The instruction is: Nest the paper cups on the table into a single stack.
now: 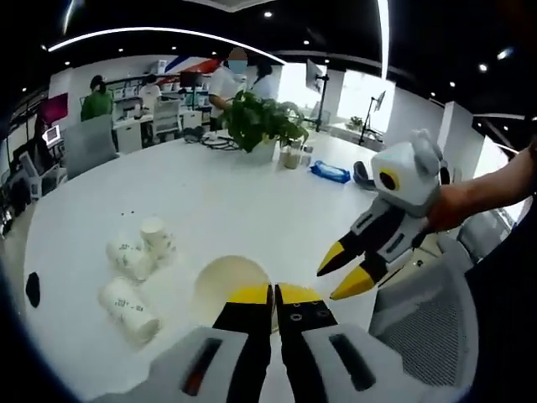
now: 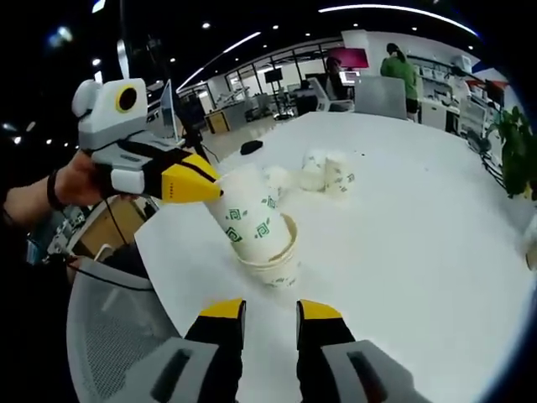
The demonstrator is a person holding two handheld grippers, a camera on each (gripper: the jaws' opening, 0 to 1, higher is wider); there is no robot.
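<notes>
My left gripper (image 1: 273,295) is shut on the rim of a white paper cup (image 1: 222,281) with green marks, and I look down into its mouth. In the right gripper view this cup (image 2: 250,217) leans inside a second cup (image 2: 275,262) that stands on the white table (image 2: 419,235), with the left gripper (image 2: 211,189) at its upper rim. My right gripper (image 2: 270,309) is open just short of the pair, and it hangs open at the right (image 1: 330,283). Three loose cups lie farther off: one upright (image 1: 157,235), two on their sides (image 1: 130,259) (image 1: 130,309).
A potted plant (image 1: 260,122), a blue pack (image 1: 330,172) and small bottles stand at the table's far side. A mesh chair (image 1: 428,327) is at the near edge. A small black object (image 1: 33,288) lies by the left edge. People work at desks behind.
</notes>
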